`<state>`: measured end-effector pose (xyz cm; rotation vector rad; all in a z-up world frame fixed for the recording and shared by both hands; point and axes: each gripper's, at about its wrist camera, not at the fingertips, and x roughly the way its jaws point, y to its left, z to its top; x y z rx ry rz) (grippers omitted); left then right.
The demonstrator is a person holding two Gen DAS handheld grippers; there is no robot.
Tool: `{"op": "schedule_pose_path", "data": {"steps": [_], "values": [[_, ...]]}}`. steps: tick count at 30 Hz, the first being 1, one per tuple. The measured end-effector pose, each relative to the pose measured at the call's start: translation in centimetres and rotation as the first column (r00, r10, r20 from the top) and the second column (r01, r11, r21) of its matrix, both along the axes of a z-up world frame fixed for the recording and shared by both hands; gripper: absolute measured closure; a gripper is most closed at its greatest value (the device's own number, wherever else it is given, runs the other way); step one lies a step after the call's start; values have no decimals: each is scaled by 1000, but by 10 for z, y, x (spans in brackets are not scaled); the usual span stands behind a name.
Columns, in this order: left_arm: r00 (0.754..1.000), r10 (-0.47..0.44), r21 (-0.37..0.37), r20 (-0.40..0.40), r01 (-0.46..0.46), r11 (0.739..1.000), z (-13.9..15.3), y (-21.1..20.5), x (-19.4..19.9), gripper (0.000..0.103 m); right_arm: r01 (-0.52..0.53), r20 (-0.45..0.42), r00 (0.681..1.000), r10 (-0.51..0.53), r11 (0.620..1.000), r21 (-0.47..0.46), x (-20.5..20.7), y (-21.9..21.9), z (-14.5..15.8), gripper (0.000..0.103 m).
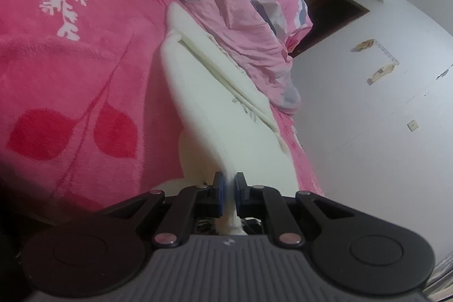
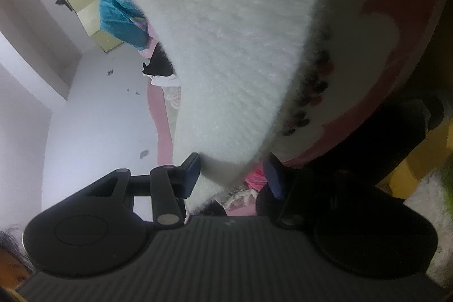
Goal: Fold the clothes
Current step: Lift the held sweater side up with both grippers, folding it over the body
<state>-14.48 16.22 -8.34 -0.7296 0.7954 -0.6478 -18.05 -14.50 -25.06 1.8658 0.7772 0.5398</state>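
White fuzzy knit garment (image 1: 215, 115) — pinched in left tongs (image 1: 229, 188).

Left view: sits behind my left gripper (image 1: 228, 190), looking forward along its fingers, low over the pink blanket (image 1: 70, 81), toward the crumpled quilt (image 1: 249, 4) and white wall (image 1: 382, 132) ahead.
Left nearness: the white garment (image 1: 209, 104) starts between the fingers and runs away ahead.
Right view: sits behind my right gripper (image 2: 232, 174), rolled steeply sideways.
Right nearness: very close; the garment (image 2: 226, 47) fills most of the frame.
Shared: garment, quilt, wall.
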Motion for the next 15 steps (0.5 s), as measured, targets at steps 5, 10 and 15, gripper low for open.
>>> {"op": "schedule_pose_path", "data": {"steps": [5,10,15], "values": [[1000,-3,-13,-4,3,1000,-3,1,1,95,11,34,999,-12,1000,7,3,-3,6,84],[1000,2,-52,-29,-3,999,-10,5,3,94,28,94,995,-26,999,-21,5,-7,18,99],[997,11,-101,-79,-19,995,-19,6,9,75,45,151,988,-35,997,-60,6,-11,33,99]]}}
